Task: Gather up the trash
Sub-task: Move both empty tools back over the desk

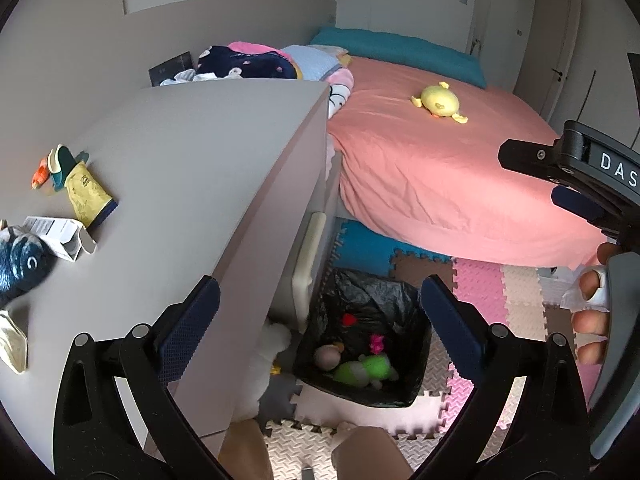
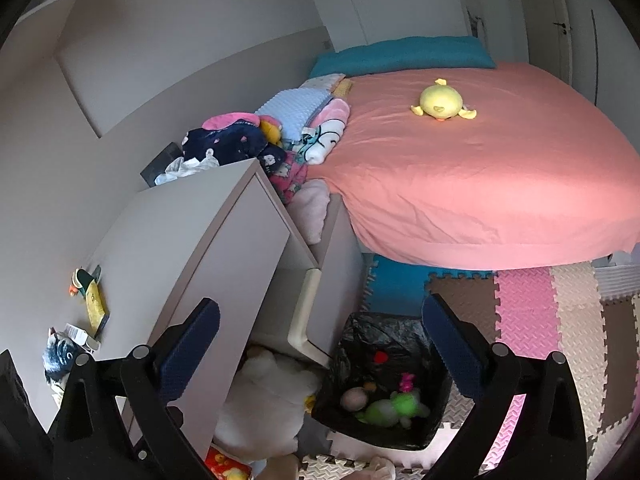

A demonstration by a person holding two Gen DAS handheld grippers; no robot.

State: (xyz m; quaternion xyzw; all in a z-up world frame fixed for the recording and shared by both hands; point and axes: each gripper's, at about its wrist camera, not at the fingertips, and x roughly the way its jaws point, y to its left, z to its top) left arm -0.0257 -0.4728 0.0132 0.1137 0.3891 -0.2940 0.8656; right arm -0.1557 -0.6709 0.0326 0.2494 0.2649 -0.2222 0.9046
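Observation:
A black-lined trash bin (image 1: 362,354) stands on the floor beside the grey desk (image 1: 192,168); it holds several items, among them a green one (image 1: 362,370). It also shows in the right wrist view (image 2: 384,392). On the desk lie a yellow packet (image 1: 88,194), a white carton (image 1: 60,236) and a blue fish plush (image 1: 20,264). My left gripper (image 1: 320,312) is open and empty above the bin and desk edge. My right gripper (image 2: 320,336) is open and empty, also above the bin; it shows at the right of the left wrist view (image 1: 560,176).
A bed with a pink sheet (image 1: 440,160) carries a yellow plush (image 1: 440,102). Folded clothes (image 1: 248,62) are piled behind the desk. A white plush (image 2: 264,400) lies under the desk. Foam puzzle mats (image 2: 560,320) cover the floor.

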